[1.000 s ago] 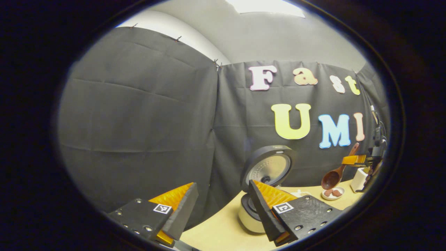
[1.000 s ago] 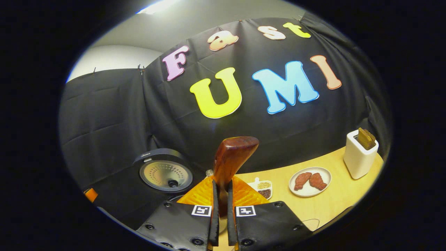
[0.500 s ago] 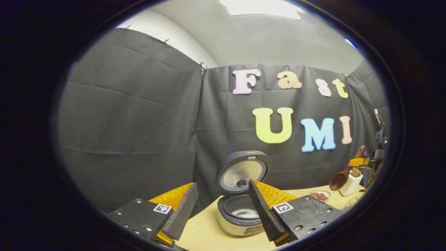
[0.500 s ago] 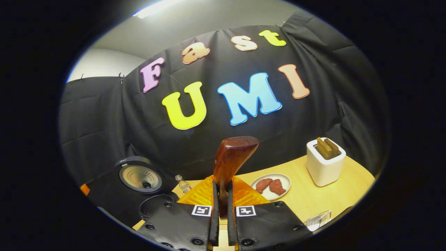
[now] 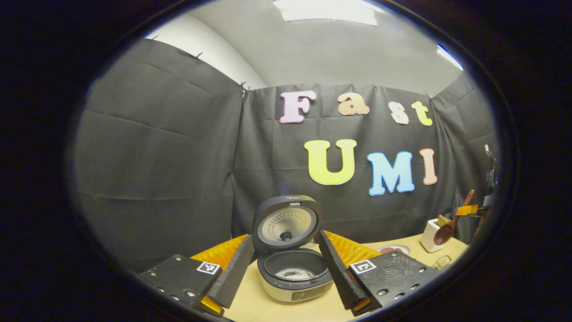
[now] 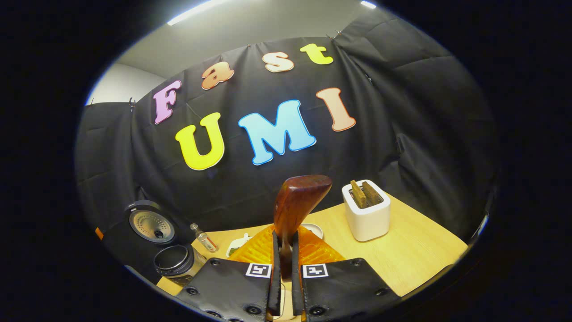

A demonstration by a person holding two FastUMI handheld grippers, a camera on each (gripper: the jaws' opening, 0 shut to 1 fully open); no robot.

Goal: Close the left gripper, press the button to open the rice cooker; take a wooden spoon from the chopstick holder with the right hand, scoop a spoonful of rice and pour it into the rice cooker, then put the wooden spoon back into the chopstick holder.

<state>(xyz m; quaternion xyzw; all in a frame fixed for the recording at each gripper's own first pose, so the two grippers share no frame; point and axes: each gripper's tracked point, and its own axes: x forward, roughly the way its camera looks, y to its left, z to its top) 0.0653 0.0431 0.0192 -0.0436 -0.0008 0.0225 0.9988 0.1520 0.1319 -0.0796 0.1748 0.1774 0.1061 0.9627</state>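
Your left tongs (image 5: pixel 282 268) are released, their two fingers spread wide on either side of the rice cooker (image 5: pixel 295 279). The cooker is round with a pale smooth body and a dark inner pot; its lid (image 5: pixel 286 223) stands upright, showing a dotted metal plate inside. A little rice (image 5: pixel 292 273) lies at the bottom of the pot.

Your right tongs (image 6: pixel 282 273) are clenched on the wooden spoon (image 6: pixel 297 203), a glossy reddish-brown piece that rises upright between the fingers. Just to the right of it stands the chopstick holder (image 6: pixel 367 217), a white rounded box with wooden pieces in its top. It rests on the light wood-grain surface (image 6: pixel 415 255), which has open room in front and to the right, up to its curved edge. A small bottle (image 6: pixel 205 241) stands near the cooker.
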